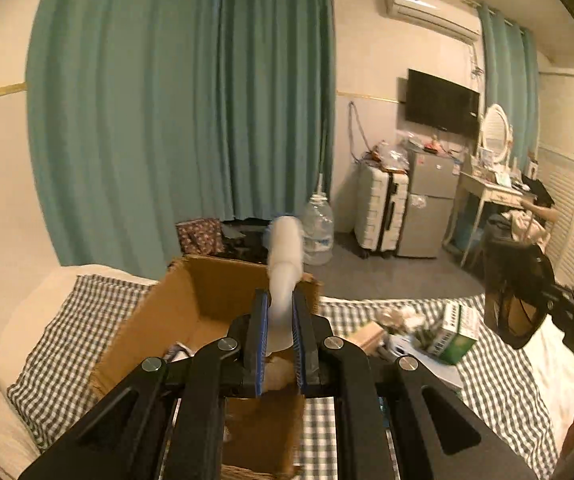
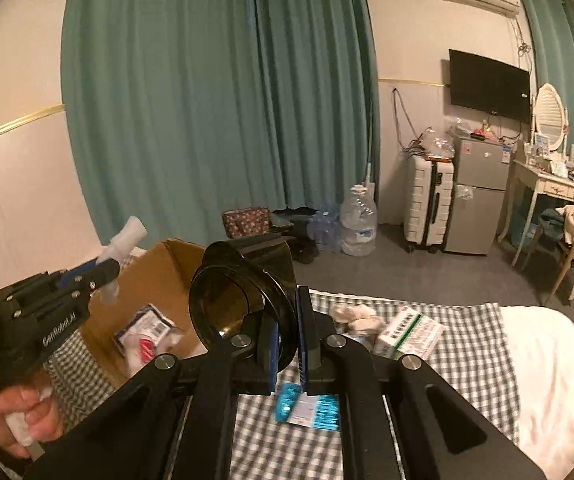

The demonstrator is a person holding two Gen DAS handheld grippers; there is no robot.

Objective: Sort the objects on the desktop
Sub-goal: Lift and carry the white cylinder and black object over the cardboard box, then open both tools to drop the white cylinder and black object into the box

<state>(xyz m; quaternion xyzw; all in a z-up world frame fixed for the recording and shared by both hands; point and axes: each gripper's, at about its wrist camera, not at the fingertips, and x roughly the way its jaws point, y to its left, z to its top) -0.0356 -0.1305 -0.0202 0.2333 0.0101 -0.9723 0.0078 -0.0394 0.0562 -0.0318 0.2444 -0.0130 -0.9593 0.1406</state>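
Left claw (image 1: pixel 280 312) clamped on white tube (image 1: pixel 285 256), upright; cardboard box (image 1: pixel 191 300) directly below us. Right claw (image 2: pixel 287 320) clamped on black funnel (image 2: pixel 239 292), beside box.

On the bed (image 2: pixel 467 344) I see the cardboard box (image 2: pixel 159 276) at the left, a packet (image 2: pixel 145 330) inside it. Right of the box lie a medicine carton (image 2: pixel 411 330) and, nearer me, a wrapped pack (image 2: pixel 307 408). Behind the bed, on the floor, a water jug (image 2: pixel 361 220) stands left of the suitcase (image 2: pixel 429 206) and fridge (image 2: pixel 479 196).
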